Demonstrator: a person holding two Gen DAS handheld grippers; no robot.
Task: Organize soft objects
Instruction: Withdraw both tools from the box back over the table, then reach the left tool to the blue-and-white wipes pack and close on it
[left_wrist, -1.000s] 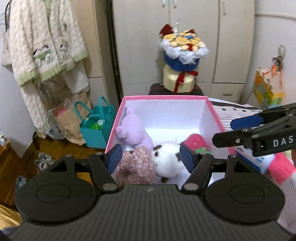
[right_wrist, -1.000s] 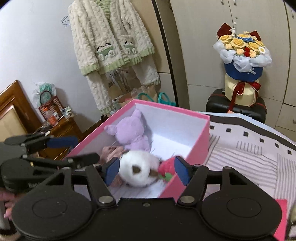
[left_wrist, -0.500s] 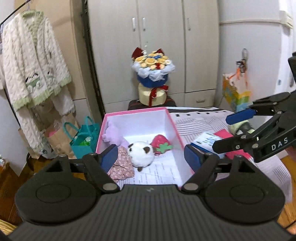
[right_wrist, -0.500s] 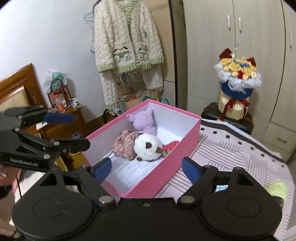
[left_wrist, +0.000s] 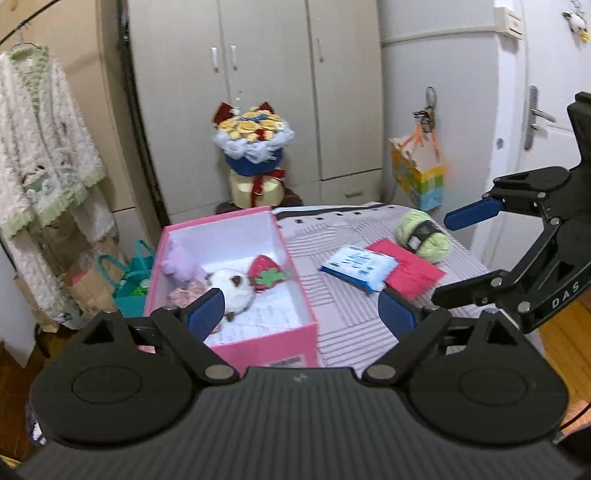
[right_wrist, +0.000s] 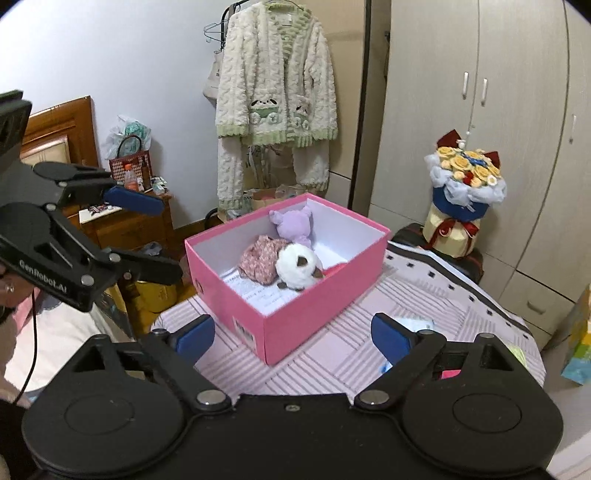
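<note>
— While both grippers are held back from the pink box (left_wrist: 236, 343), how are their jaws set?

— The left gripper (left_wrist: 301, 314) is seen with its jaws wide apart, having just been opening, and nothing is held between them. The same is seen of the right gripper (right_wrist: 291, 338): jaws spread, just opened further, nothing between them.

— Where are the soft things found?

— Four are lying inside the box: a purple plush toy (right_wrist: 293, 229) against the far wall, a floral cloth bundle (right_wrist: 260, 260) beside it, a white plush toy (right_wrist: 297, 266) with brown patches touching the bundle, and a strawberry plush (left_wrist: 266, 273) next to the white one. A ball of green yarn (left_wrist: 424, 236) is left outside, on the striped surface (left_wrist: 332, 295), well apart from the box.

— What else is seen on that surface?

— A blue and white packet (left_wrist: 358, 267) is lying between the box and the yarn, partly overlapping a flat pink sheet (left_wrist: 413, 275), which the yarn is just beside.
</note>
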